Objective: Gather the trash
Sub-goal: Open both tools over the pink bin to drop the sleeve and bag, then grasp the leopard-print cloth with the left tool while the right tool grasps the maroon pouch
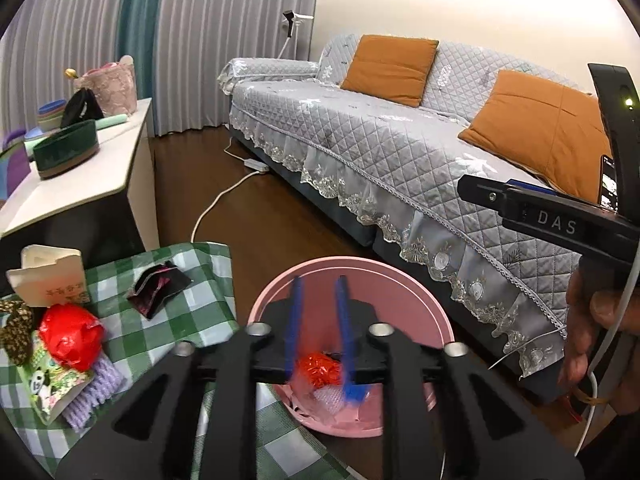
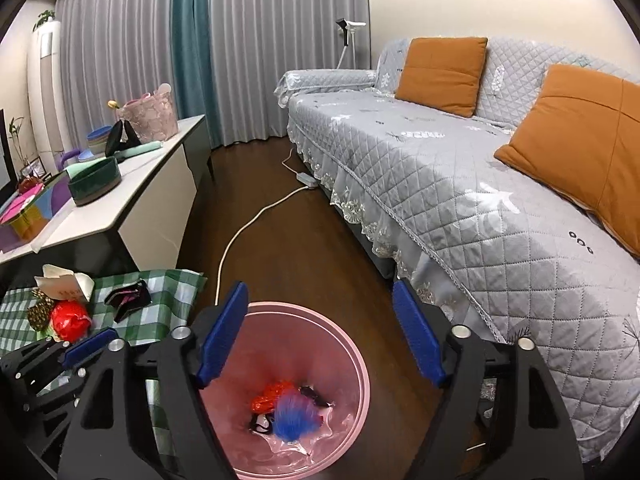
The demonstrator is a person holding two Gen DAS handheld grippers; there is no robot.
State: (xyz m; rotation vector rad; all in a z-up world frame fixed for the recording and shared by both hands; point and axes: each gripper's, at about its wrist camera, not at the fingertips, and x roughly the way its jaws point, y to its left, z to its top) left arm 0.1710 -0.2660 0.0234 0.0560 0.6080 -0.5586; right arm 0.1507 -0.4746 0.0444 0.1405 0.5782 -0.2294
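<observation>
Both my grippers are hanging over the pink trash bin (image 2: 352,344) on the wood floor (image 2: 320,248), right between the sofa (image 2: 460,184) and the little table with the green checked cloth (image 1: 188,292).

My right gripper (image 2: 320,340) is spread wide with nothing between the blue pads (image 2: 224,336), sitting straight above the bin's mouth. Looking down through it I can see what's at the bottom: a crumpled red wrapper (image 2: 270,394), a fuzzy blue thing (image 2: 296,420), and some dark scraps, all lying in the clear liner.

My left gripper (image 1: 320,336) is over the bin too, closer to the table-side rim. Its fingers are narrow, not fully pressed together, and I can't see anything pinched between them. The red wrapper in the bin shows through the gap below.

Stuff on the checked table: a red crumpled ball (image 1: 72,336), a torn cream carton (image 1: 48,276) behind it, a black and pink wrapper (image 1: 160,286) lying apart toward the sofa side, a panda-print packet (image 1: 48,388) and a lilac knitted piece (image 1: 96,392) near the front edge, plus a leopard-print scrap (image 1: 16,332) at the left.

Two orange cushions (image 2: 440,72) are on the sofa, and a white cable (image 2: 248,228) runs along the floor to a power strip.
</observation>
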